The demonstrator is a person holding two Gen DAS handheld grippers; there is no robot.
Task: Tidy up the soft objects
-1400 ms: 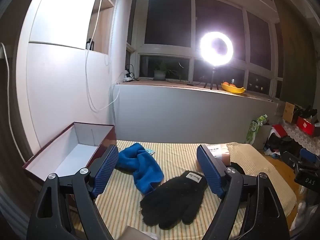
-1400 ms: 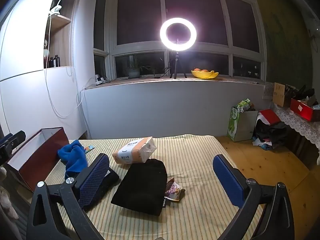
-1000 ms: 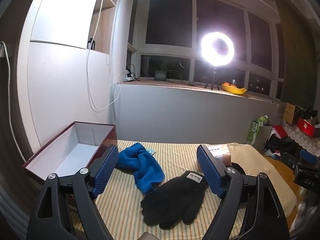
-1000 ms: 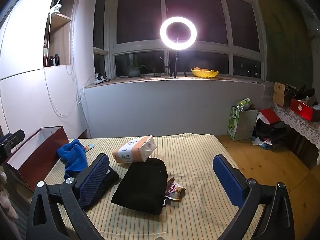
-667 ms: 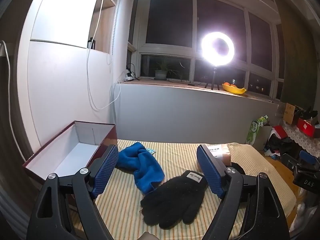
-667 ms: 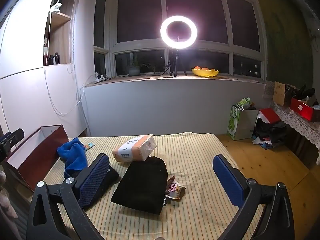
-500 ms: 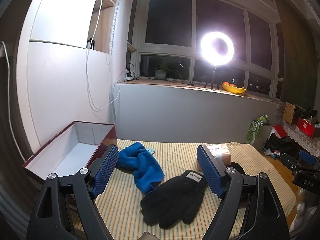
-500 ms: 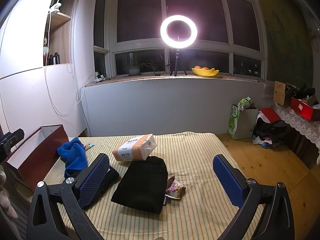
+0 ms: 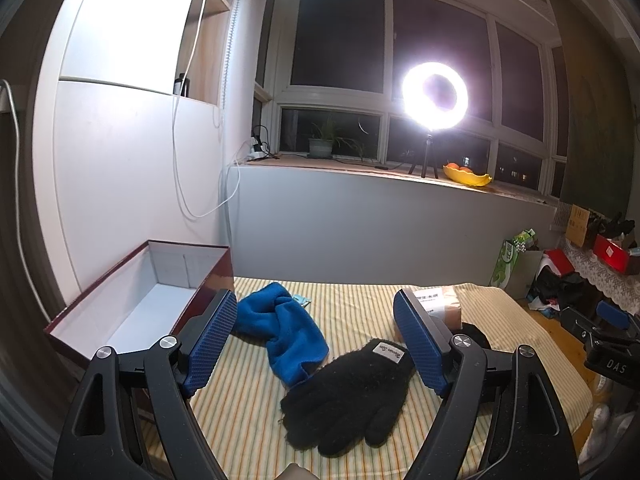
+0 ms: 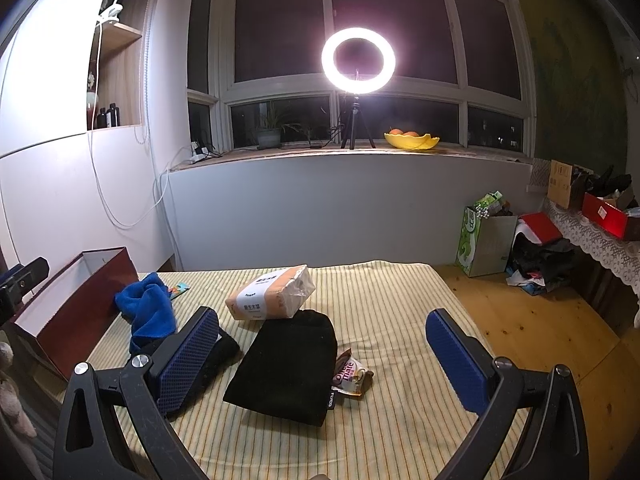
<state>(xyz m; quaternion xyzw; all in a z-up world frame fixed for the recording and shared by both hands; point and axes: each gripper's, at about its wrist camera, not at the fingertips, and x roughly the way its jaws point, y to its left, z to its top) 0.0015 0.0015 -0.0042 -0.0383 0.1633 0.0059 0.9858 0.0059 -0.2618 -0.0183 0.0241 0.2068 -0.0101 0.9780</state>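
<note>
A blue fleece hat [image 9: 286, 328] and black knit gloves [image 9: 352, 392] lie on the striped table [image 9: 360, 304]. My left gripper [image 9: 316, 340] is open and empty, held above them. An open dark-red box [image 9: 132, 300] with a white inside stands at the table's left. In the right wrist view a black fabric pouch [image 10: 290, 364] lies mid-table with a tissue pack [image 10: 272, 294] behind it and a snack sachet [image 10: 350, 372] at its right. My right gripper [image 10: 324, 356] is open and empty above the pouch. The blue hat [image 10: 148, 312] and the box [image 10: 76, 300] show at the left.
A small card [image 10: 180, 289] lies near the hat. A ring light [image 10: 358, 60] on a tripod and a yellow fruit bowl [image 10: 412, 140] stand on the windowsill behind. Bags and boxes [image 10: 488, 240] crowd the wooden floor at the right. A white wall is at the left.
Both grippers stay open and nearly still. The views have only drifted slightly; no object on the table has moved.
</note>
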